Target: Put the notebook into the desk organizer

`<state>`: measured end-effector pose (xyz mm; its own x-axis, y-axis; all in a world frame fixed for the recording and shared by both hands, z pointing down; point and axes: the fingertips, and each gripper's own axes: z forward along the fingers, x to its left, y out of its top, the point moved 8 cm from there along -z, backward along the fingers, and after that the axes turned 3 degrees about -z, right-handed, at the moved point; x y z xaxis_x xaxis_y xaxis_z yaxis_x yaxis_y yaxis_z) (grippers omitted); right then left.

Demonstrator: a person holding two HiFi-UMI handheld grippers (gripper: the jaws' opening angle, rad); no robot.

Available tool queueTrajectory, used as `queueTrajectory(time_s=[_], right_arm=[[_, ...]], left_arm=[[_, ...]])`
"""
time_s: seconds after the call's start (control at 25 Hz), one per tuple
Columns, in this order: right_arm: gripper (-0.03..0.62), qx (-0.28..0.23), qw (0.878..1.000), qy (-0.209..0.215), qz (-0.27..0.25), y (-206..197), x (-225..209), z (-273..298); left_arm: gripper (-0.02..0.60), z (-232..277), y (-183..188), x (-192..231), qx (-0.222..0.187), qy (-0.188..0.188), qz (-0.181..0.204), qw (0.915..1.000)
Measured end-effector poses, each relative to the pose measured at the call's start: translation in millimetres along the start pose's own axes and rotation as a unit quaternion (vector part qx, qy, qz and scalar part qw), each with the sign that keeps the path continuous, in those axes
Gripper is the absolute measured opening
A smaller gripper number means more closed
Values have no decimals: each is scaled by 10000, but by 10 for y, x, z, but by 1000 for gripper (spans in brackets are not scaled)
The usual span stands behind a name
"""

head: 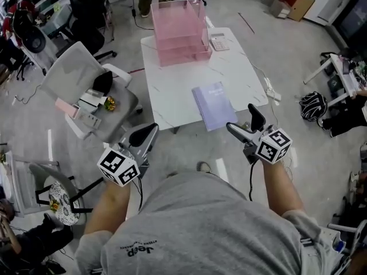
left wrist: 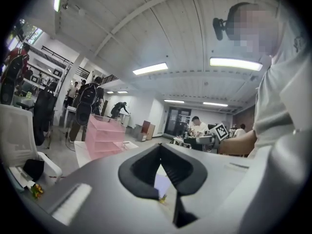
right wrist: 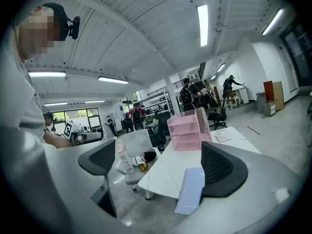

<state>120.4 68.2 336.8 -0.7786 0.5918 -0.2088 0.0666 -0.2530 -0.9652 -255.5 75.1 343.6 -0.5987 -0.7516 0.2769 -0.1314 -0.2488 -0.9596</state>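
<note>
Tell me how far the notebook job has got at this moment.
Nothing done: the notebook lies flat on the table, apart from the pink desk organizer at its far end. In hand: nothing; left gripper shut and empty, right gripper open. Left: grasp, carry, insert.

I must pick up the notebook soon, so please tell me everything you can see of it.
The notebook is thin, with a pale lilac cover and what looks like a spiral binding along one long side. It is closed and lies flat, slightly askew, on the white table near its front edge; its near end seems to reach a little over that edge. Only the table touches it.
</note>
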Motion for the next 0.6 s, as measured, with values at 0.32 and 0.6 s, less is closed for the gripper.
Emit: queueTrajectory(time_s=[0.32, 0.6], right_arm=[[525, 193, 9990, 309, 250, -43, -890, 436], [525, 357, 9966, 594, 439, -134, -1553, 754]], left_arm=[[58, 799, -23, 304, 104, 258, -145, 9995], [58, 1360, 36, 442, 145, 559, -285, 9979]])
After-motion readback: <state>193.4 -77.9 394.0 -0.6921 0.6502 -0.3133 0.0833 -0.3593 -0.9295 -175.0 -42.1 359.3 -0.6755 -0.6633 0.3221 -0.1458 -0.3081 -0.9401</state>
